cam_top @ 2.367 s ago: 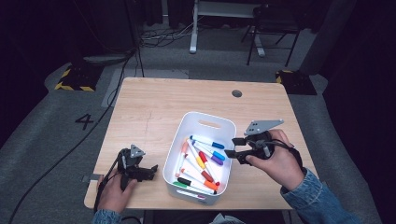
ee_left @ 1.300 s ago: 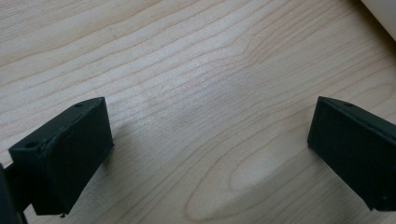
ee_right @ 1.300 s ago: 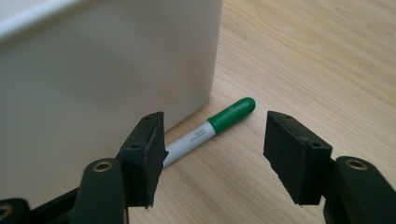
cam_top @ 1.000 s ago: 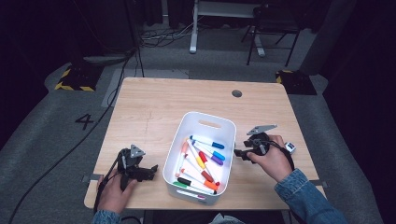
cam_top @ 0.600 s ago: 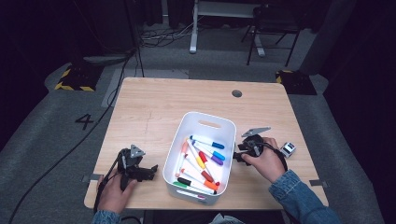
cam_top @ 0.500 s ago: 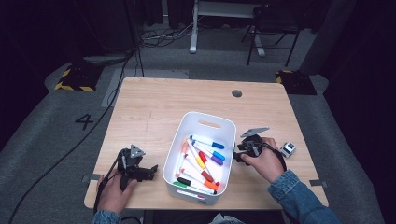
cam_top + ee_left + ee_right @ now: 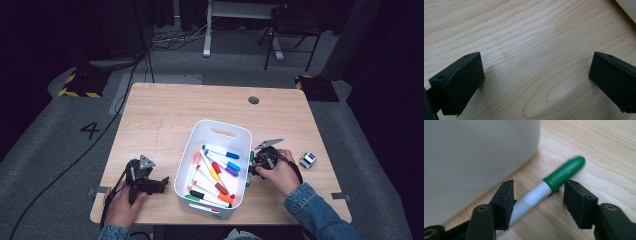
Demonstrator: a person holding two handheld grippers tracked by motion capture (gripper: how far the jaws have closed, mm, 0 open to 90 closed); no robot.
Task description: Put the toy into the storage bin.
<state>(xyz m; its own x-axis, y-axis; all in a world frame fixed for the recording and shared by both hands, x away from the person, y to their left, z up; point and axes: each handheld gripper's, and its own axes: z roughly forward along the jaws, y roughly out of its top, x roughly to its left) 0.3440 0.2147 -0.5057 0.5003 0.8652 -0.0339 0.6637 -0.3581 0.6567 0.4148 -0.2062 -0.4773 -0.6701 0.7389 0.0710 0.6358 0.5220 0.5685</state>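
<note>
**Closing in on a stray green marker beside the bin**

Straddling a green-capped marker (image 7: 544, 192) at the centre of the right gripper view, the right gripper (image 7: 537, 202) has just been closing its jaws; they stand half-narrowed with the white barrel between them, and the left pad looks at or very near the barrel while the right one is apart from it. The marker lies flat on the wooden table (image 7: 599, 152), just beside the outer wall of the white bin (image 7: 474, 150) at the upper left of that frame. By the look of it, the pen is light, stiff and smooth, apt to roll; the barrel just below the cap seems the surest hold. Small print on the barrel is too blurred to read. In the left gripper view, the left gripper (image 7: 536, 82) rests wide open over bare wood. Farther off, in the high view, a painted "4" (image 7: 92, 130) marks the grey floor at the left, and a small grey-and-white object (image 7: 307, 160) sits right of the right hand (image 7: 280, 172).
</note>
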